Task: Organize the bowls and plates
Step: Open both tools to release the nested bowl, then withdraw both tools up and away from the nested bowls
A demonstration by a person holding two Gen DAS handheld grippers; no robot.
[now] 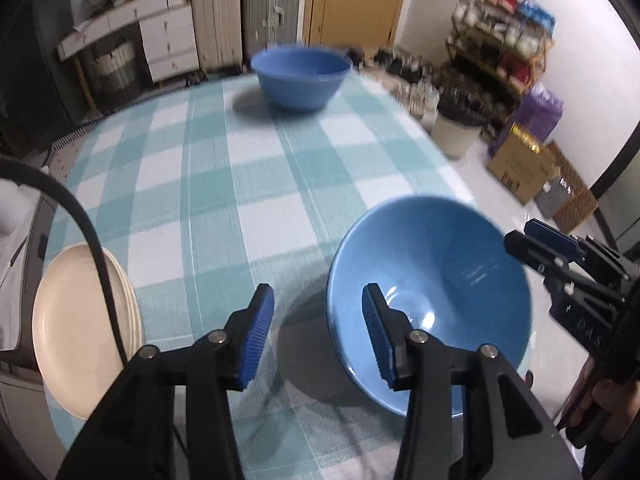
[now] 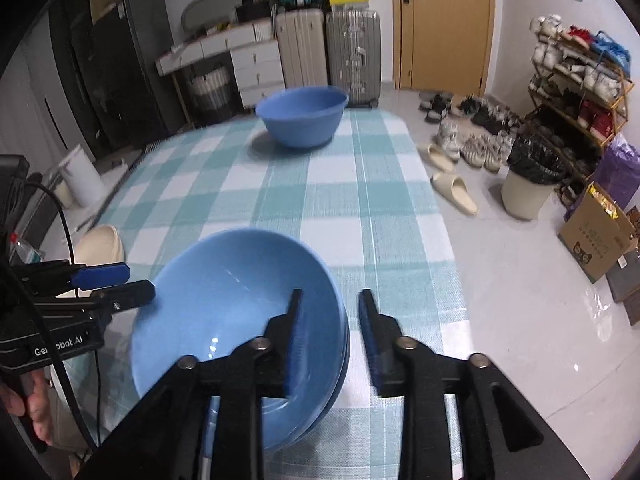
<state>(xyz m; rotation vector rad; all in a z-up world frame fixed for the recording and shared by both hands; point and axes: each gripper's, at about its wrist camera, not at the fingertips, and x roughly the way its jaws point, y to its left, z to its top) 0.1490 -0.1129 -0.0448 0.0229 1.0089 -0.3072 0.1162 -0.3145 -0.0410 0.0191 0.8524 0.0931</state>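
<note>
On the checked bench point(image 1: 256, 184), the left hand-held gripper point(image 1: 318, 334) and right hand-held gripper point(image 2: 328, 340) stand spread, empty, flanking the near blue bowls point(image 2: 224, 304) (stacked). Cream plates point(image 1: 76, 328) lie left; another blue bowl point(image 1: 302, 76) sits far.

This is a lived-in home, in a room that serves for eating and storage at once. A table point(image 2: 360, 208) under a teal-and-white checked cloth stands on a glossy tiled floor. Beyond its far edge, suitcases point(image 2: 328, 44) line the wall beside a white chest of drawers point(image 2: 256, 68) and a wooden door point(image 2: 444, 20). Off the table's right edge, a rack packed with shoes point(image 2: 576, 80), loose slippers point(image 2: 456, 192), a lined waste bin point(image 2: 528, 184) and a cardboard box point(image 2: 596, 240) crowd the floor.
</note>
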